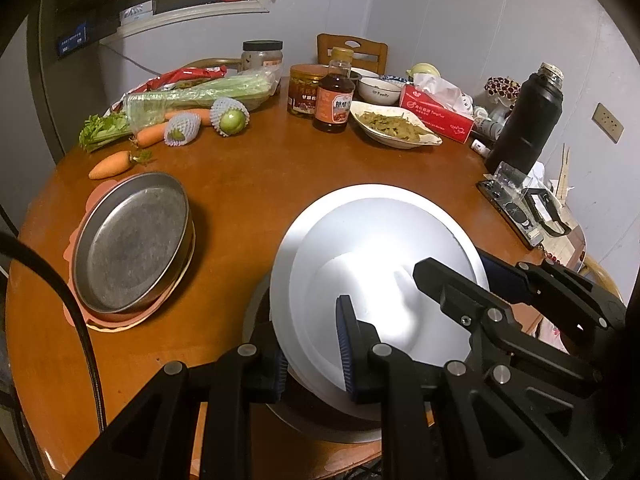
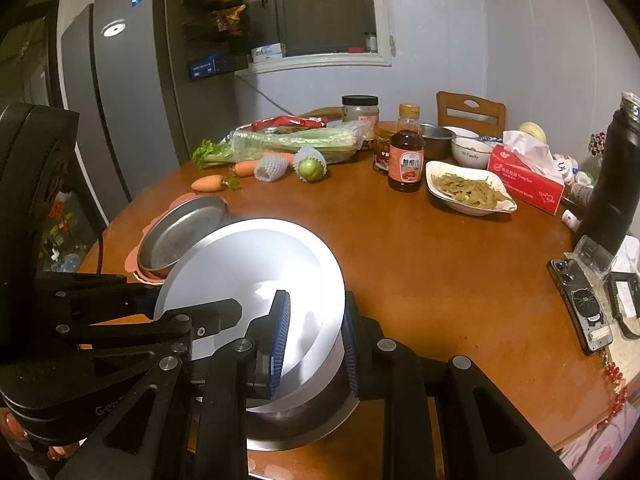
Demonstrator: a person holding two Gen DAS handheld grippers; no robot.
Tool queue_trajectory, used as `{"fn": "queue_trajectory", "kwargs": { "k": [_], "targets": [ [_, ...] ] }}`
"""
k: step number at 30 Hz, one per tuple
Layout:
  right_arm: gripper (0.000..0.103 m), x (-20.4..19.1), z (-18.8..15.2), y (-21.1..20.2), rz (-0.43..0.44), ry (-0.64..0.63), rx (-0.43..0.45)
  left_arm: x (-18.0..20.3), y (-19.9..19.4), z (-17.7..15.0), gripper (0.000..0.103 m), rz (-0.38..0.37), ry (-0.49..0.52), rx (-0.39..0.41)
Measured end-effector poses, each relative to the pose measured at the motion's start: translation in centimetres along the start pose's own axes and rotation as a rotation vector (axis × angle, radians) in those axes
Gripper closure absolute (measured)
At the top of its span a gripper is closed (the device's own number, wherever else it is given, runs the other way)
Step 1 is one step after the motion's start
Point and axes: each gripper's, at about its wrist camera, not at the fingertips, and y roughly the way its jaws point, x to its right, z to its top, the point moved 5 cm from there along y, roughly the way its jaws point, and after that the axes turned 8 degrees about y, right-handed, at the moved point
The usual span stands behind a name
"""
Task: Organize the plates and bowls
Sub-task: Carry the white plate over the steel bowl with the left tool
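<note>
A stack of white plates [image 1: 380,248] sits in a metal bowl [image 1: 320,420] near the table's front edge, tilted up. My left gripper [image 1: 312,344] is shut on the near left rim of the white plates. My right gripper [image 2: 316,344] is shut on the right rim of the same white plates [image 2: 256,264], and it shows in the left wrist view [image 1: 500,280] at the right. A steel pan [image 1: 132,240] rests on orange mats [image 1: 80,320] at the left, also in the right wrist view [image 2: 184,232].
Farther back on the round wooden table [image 1: 260,168] lie carrots [image 1: 110,165], celery [image 1: 192,96], netted fruit [image 1: 230,117], jars, a sauce bottle [image 1: 334,96], a dish of food [image 1: 394,125], a bowl [image 1: 378,90], a tissue box [image 1: 436,114], a black flask [image 1: 528,120] and a phone [image 2: 582,304].
</note>
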Motion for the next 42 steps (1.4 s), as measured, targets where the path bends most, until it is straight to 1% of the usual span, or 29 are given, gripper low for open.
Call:
{"fn": "queue_trajectory", "kwargs": {
  "k": [14, 21, 31, 38, 42],
  "targets": [
    [0.076, 0.5, -0.5, 0.8, 0.011, 0.001, -0.013, 0.2, 0.9, -0.2, 0.082, 0.020, 0.005, -0.019],
    [0.076, 0.9, -0.8, 1.2, 0.013, 0.006, -0.018, 0.2, 1.4, -0.4, 0.082, 0.018, 0.000, -0.028],
    [0.076, 1.5, -1.1, 1.7, 0.023, 0.015, -0.023, 0.2, 1.8, -0.4, 0.082, 0.032, 0.003, -0.025],
    [0.076, 1.3, -1.3, 1.9, 0.025, 0.009, -0.027, 0.2, 1.6, -0.5, 0.082, 0.040, 0.004, -0.026],
    [0.076, 0.9, -1.4, 1.9, 0.031, -0.003, -0.032, -0.3, 1.3, -0.7, 0.082, 0.038, -0.012, -0.020]
  ]
}}
